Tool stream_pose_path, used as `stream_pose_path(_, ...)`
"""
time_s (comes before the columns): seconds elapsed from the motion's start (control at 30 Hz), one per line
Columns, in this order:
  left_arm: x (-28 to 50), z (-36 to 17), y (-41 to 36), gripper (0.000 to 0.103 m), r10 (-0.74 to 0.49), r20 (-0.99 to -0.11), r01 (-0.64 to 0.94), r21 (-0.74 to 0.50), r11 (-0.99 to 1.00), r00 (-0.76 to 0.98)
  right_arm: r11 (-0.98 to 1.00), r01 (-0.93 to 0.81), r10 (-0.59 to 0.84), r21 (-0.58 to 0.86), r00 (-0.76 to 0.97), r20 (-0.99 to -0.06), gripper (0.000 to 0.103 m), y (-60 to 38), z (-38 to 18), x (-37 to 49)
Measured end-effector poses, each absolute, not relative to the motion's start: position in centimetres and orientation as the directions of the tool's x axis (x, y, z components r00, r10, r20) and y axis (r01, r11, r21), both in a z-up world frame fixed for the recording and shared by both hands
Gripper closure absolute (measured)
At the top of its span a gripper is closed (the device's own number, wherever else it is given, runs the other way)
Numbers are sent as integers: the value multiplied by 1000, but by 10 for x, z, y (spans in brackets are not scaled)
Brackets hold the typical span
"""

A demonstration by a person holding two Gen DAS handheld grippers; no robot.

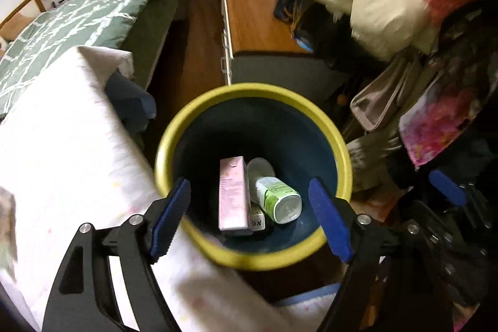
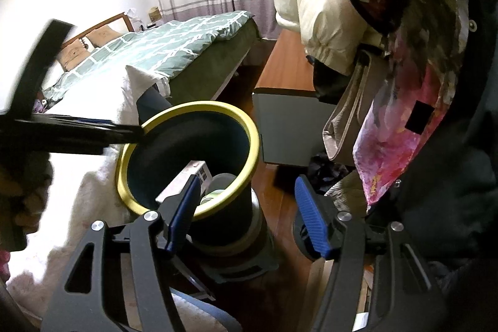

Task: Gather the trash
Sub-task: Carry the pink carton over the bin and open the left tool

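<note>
Below the left gripper (image 1: 252, 220), whose jaws stand wide apart and empty, the bin (image 1: 174, 139) already holds a pink carton (image 1: 232, 192) and a green bottle (image 1: 277, 198). Right gripper (image 2: 249, 217), likewise spread and empty, hangs beside the bin's rim; I see no further trash, so collecting seems nearly done.

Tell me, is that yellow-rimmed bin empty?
No, the bin already holds a pink carton and a green-and-white bottle lying at the bottom.
</note>
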State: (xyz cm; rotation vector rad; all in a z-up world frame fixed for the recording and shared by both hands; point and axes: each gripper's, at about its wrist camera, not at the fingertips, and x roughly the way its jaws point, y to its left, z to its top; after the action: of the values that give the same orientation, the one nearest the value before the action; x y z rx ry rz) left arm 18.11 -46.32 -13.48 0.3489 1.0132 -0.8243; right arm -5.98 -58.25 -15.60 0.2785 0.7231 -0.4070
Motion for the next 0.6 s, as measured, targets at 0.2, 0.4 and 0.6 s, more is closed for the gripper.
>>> stream_pose_path(0.2, 165, -89, -359, 10, -503, -781, 656, -165, 737, 369, 897, 431, -244, 102, 673, -699, 41, -572, -160, -47)
stream_pose_path(0.4, 143, -68, -246, 9, -431, -736, 513, -133, 848, 522, 931, 347, -173, 114, 695, -698, 41, -544, -153, -22)
stream_pose_path(0.6, 120, -57, -146, 8, -311, -706, 358, -87, 930, 636, 978, 166, -33, 127, 725, -688, 41, -485, -136, 23)
